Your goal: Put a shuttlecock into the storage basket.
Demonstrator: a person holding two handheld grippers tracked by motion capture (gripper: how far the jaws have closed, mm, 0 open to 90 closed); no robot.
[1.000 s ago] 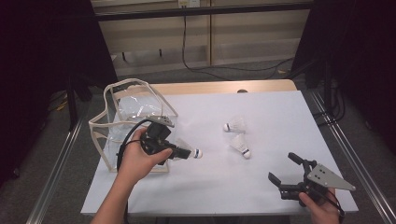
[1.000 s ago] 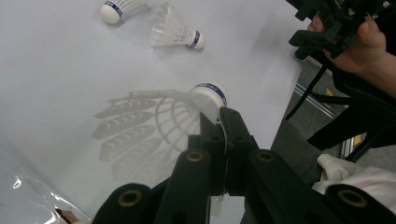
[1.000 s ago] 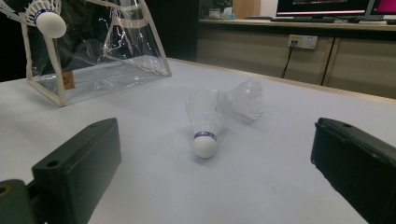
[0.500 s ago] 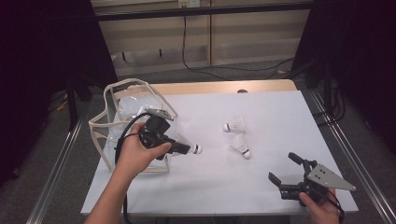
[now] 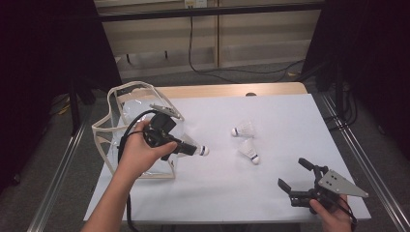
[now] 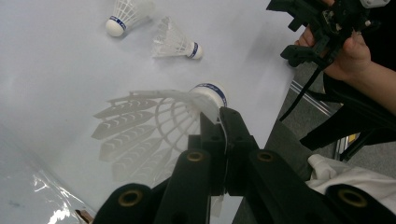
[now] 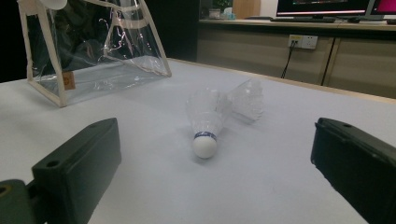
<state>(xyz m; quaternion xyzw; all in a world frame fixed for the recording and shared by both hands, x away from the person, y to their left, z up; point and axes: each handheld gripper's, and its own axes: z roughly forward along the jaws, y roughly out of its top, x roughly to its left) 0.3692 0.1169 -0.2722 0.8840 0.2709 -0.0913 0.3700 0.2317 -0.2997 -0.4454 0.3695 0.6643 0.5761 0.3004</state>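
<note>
At left of centre in the high view, a shuttlecock (image 5: 196, 149) is clamped by its feather skirt in the left gripper (image 5: 189, 148) beside the clear bag (image 5: 112, 140), presumably for bagging, while the right gripper (image 5: 296, 178) is held wide open at lower right.

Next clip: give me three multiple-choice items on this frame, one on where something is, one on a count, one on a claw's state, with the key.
1. Where does the clear bag stand?
A. at the table's left edge
B. at its right edge
C. in the middle

2. How many shuttlecocks lie loose on the table?
A. none
B. two
C. four

3. How is the left claw?
A. open above the bag
B. shut on a shuttlecock
C. lying on the table

Key: 1 A, the high view shows the bag at the left edge. 2 B, one and another lie side by side. 3 B, its jaws pinch the held shuttlecock by its skirt.
</note>
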